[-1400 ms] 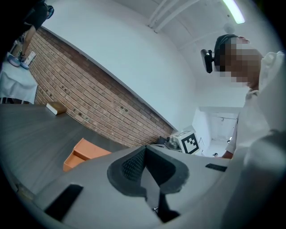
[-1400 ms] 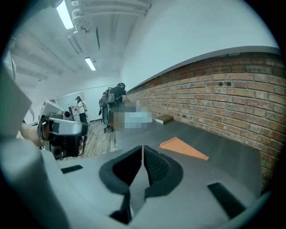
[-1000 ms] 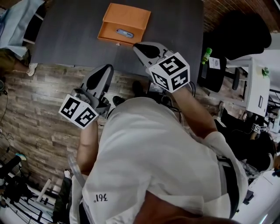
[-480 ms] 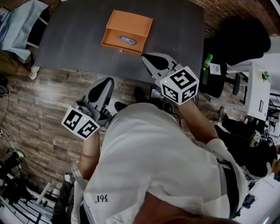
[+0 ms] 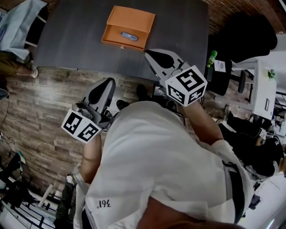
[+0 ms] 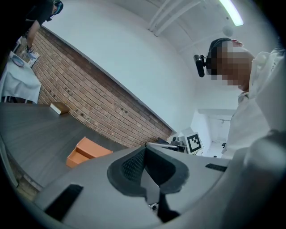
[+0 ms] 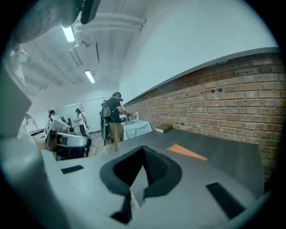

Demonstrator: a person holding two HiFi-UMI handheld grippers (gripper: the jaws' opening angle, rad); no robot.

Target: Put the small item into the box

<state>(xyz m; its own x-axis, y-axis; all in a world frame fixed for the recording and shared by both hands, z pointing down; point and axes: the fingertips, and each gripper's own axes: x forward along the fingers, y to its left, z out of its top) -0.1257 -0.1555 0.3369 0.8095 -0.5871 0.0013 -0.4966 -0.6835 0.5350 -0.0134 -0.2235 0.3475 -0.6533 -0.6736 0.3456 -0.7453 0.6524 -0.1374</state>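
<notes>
Looking down, there's wood-plank floor (image 5: 40, 116) on the left, with the left gripper (image 5: 110, 81) over it, jaws together and empty. At top centre, the orange box (image 5: 132, 17) sits on a dark grey table (image 5: 183, 31) with the small item (image 5: 128, 35) inside. Just right of it is the right gripper (image 5: 150, 53), closed on nothing, and there's a brick wall (image 5: 232, 6) in the upper right.

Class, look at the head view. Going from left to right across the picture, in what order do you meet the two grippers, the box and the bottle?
left gripper → orange box → right gripper → green bottle
</notes>
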